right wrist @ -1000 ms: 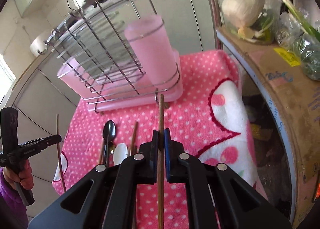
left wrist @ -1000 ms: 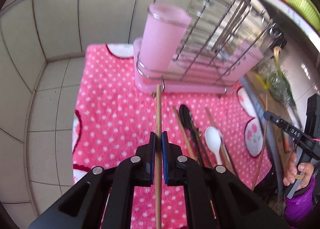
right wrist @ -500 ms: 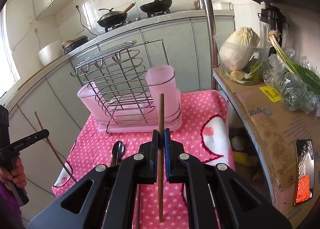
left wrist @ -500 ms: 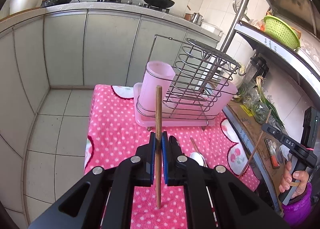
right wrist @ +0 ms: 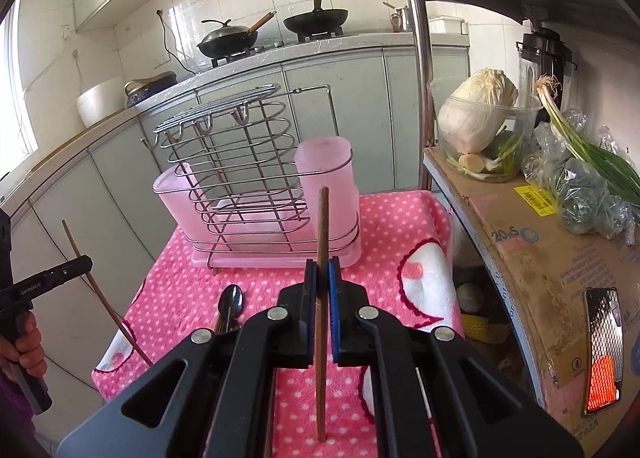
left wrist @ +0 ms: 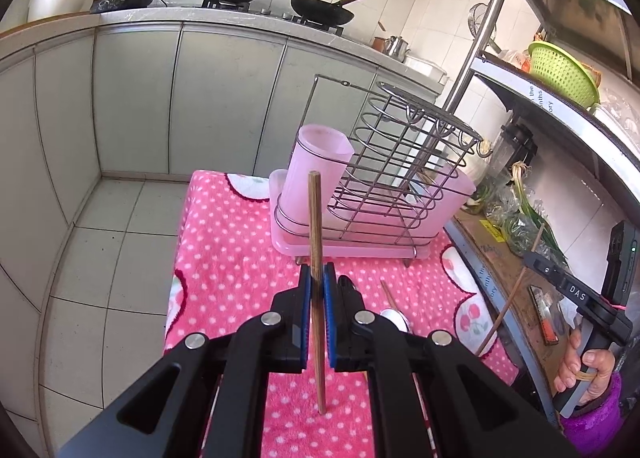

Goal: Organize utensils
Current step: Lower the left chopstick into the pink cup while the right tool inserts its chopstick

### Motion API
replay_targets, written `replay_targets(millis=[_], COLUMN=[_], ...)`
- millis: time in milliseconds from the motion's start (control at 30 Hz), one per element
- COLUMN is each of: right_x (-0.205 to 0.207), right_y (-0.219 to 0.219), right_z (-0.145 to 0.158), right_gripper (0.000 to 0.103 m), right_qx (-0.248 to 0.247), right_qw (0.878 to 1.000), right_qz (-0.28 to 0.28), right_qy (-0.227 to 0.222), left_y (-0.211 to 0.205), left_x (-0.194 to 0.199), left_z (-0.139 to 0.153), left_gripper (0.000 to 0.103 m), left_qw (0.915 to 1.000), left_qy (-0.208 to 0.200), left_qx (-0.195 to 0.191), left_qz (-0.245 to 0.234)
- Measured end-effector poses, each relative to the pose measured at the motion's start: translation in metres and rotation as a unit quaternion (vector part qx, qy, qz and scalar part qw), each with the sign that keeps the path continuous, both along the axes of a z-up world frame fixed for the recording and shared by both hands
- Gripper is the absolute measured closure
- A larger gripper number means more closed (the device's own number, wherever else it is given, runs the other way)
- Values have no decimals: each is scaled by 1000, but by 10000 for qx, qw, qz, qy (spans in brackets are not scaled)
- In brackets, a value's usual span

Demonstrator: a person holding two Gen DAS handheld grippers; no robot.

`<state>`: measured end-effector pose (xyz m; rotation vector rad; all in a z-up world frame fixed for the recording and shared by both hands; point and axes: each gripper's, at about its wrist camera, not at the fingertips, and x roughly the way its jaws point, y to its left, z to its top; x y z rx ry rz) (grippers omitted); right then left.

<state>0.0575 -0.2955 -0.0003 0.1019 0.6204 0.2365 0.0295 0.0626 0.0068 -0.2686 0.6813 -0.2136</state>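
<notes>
Wooden brown chopsticks stand upright, one [left wrist: 316,242] pinched in the left gripper [left wrist: 314,282], one [right wrist: 322,234] in the right gripper [right wrist: 322,270], before the pink plastic utensil cup [left wrist: 316,174].

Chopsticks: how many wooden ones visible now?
3: one brown wooden chopstick in the left gripper's jaws, one in the right gripper's, one lying on the pink dotted towel. More may hide behind the grippers.

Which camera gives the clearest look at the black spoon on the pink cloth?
The right wrist view: the black spoon shows its whole bowl. In the left wrist view only a sliver peeks out behind the left gripper.
</notes>
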Motion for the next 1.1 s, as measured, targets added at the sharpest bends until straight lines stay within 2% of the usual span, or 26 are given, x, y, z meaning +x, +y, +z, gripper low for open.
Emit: replay_targets(millis=[133, 300, 467, 633, 767, 933, 1100], right_x=[1, 8, 21, 44, 65, 93, 129], right_y=[0, 0, -4, 0, 1, 4, 3], right_z=[12, 43, 99, 154, 183, 189, 164], right_gripper=[97, 97, 97, 97, 97, 97, 97], right_qx=[31, 46, 177, 149, 173, 119, 152], right_qw=[9999, 9991, 9961, 9899, 9836, 9780, 9848], right_qz=[31, 112, 215, 196, 79, -78, -103], right_qy=[-113, -395, -834, -1394, -1794, -2080, -1728], left_y=[2, 6, 7, 5, -2, -11, -22], left_x=[2, 6, 15, 31, 53, 83, 120], left_z=[11, 38, 90, 150, 185, 198, 173], left_gripper=[98, 98, 98, 98, 98, 98, 98], left_qw=[9999, 9992, 9961, 9890, 9835, 9759, 9775], left_qy=[-109, -382, -840, -1430, -1758, -2071, -1885], left_qx=[23, 61, 244, 335, 342, 544, 793], left_qz=[53, 109, 138, 191, 273, 430, 518])
